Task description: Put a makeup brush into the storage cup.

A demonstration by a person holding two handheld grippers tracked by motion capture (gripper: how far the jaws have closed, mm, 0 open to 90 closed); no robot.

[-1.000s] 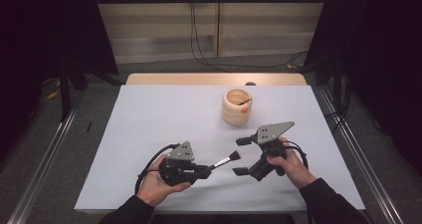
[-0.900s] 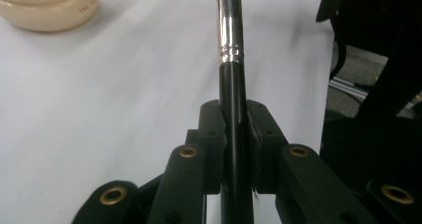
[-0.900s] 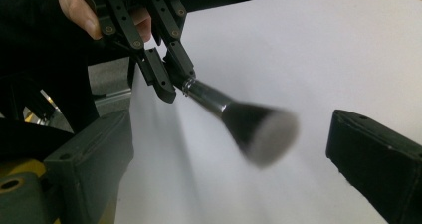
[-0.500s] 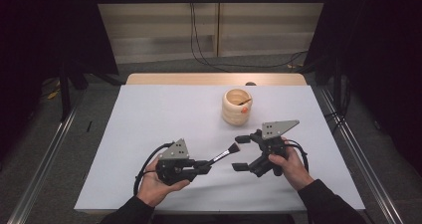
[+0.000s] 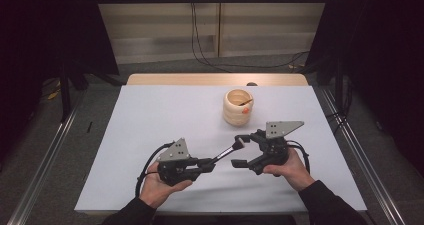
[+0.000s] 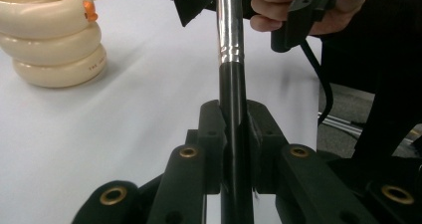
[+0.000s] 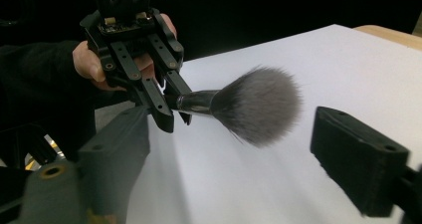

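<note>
High view: a makeup brush (image 5: 226, 152) is hanging above the white table cover (image 5: 150, 115) near its front, its black handle clamped in the left gripper (image 5: 207, 164). Its grey bristles are sitting between the spread jaws of the right gripper (image 5: 239, 150). A cream ringed pot (image 5: 238, 106) is standing farther back.

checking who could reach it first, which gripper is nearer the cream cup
Right. The right gripper sits just in front of the cup, jaws open. The left gripper is farther back and to the left, shut on the brush.
</note>
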